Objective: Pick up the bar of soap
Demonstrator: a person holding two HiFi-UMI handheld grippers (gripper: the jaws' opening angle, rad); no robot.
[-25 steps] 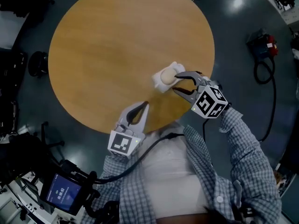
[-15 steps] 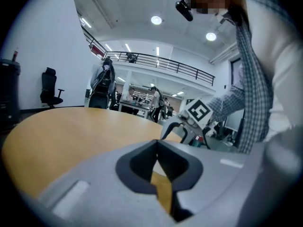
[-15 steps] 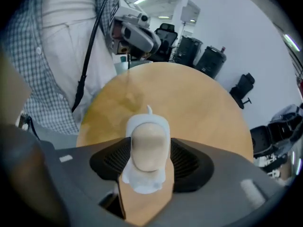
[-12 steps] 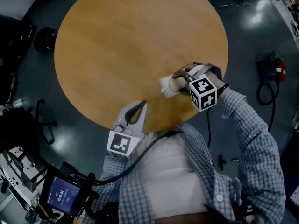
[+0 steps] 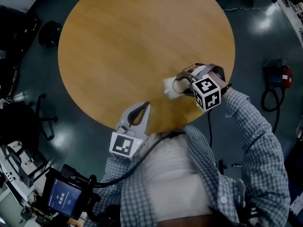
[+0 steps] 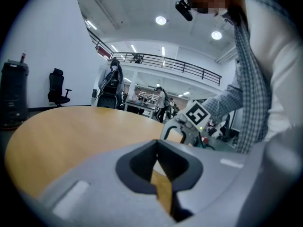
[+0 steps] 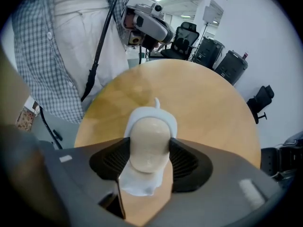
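A beige bar of soap [image 7: 149, 143] lies on a white dish [image 7: 152, 115] near the right front edge of the round wooden table [image 5: 132, 41]. My right gripper [image 7: 149, 151] straddles the soap [image 5: 179, 85]; its jaws are opening, and the black pads [image 7: 185, 160] stand close along both sides of the bar without clearly pressing it. The left gripper view catches the right gripper [image 6: 191, 122] from the side. My left gripper [image 5: 147, 105] hovers at the table's near edge, away from the dish [image 5: 169, 86], shut and empty, with its tips [image 6: 157, 145] meeting.
The person's checked sleeve [image 5: 255, 145] reaches in from the lower right. A small screen [image 5: 64, 197] and dark gear sit on the floor at lower left. A red and black device with a cable [image 5: 274, 74] lies on the floor to the right. Black chairs [image 5: 47, 32] stand at the left.
My right gripper has moved in from beside the dish until its jaws straddle the soap, and the jaws have spread wider. The left gripper has stayed put.
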